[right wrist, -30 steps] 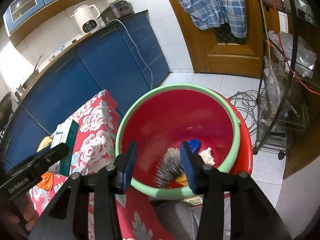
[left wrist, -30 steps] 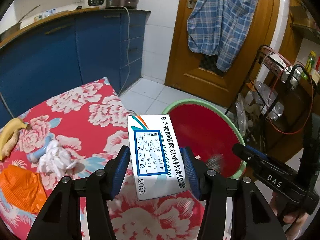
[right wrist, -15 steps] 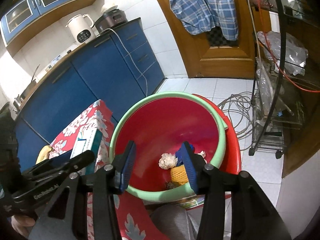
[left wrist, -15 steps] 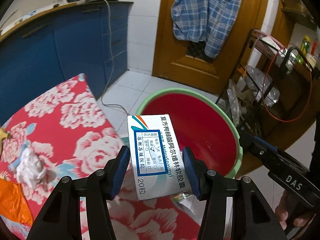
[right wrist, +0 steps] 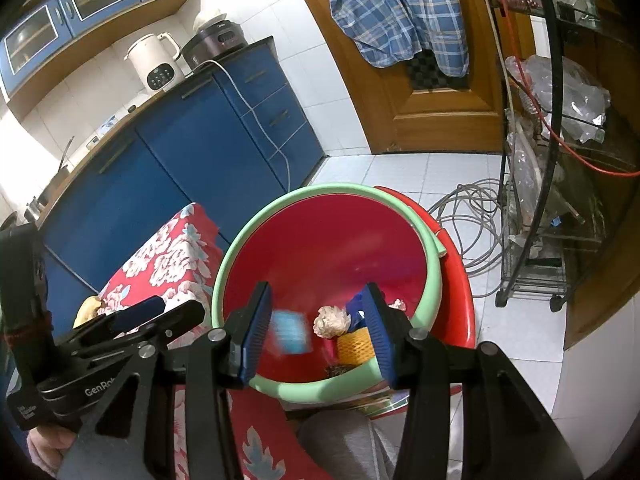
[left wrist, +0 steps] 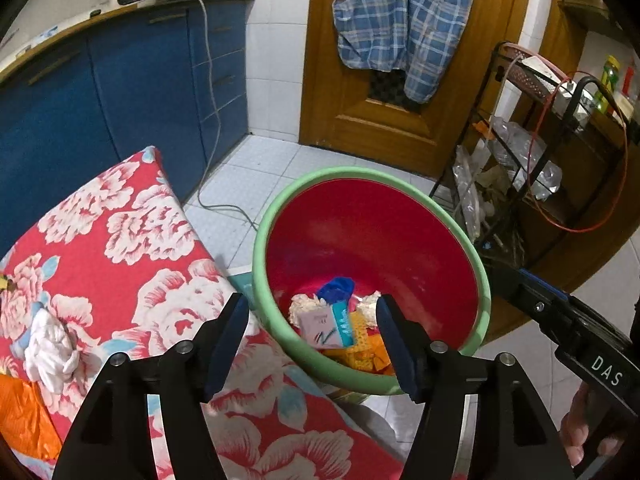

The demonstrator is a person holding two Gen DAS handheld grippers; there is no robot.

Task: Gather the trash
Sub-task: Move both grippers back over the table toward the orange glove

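Note:
A red basin with a green rim point(left wrist: 478, 276) point(right wrist: 434, 280) stands on the floor beside the floral table. The medicine box point(left wrist: 325, 327) lies inside it on other trash; in the right wrist view the box point(right wrist: 290, 332) looks blurred, in mid-fall. My left gripper point(left wrist: 312, 336) is open and empty above the basin's near rim. My right gripper point(right wrist: 316, 336) is open and empty over the basin too. A white crumpled tissue point(left wrist: 50, 346) and orange wrapper point(left wrist: 22, 412) lie on the table at left.
The red floral tablecloth point(left wrist: 132, 240) covers the table left of the basin. Blue cabinets point(left wrist: 120, 92) stand behind. A wire rack point(left wrist: 532, 168) with bags stands right of the basin. Cables point(right wrist: 468, 220) lie on the tiled floor. A banana point(right wrist: 90, 306) lies on the table.
My left gripper moved right over the basin, opened and let go of the medicine box, which dropped into the basin. The right gripper drew back a little.

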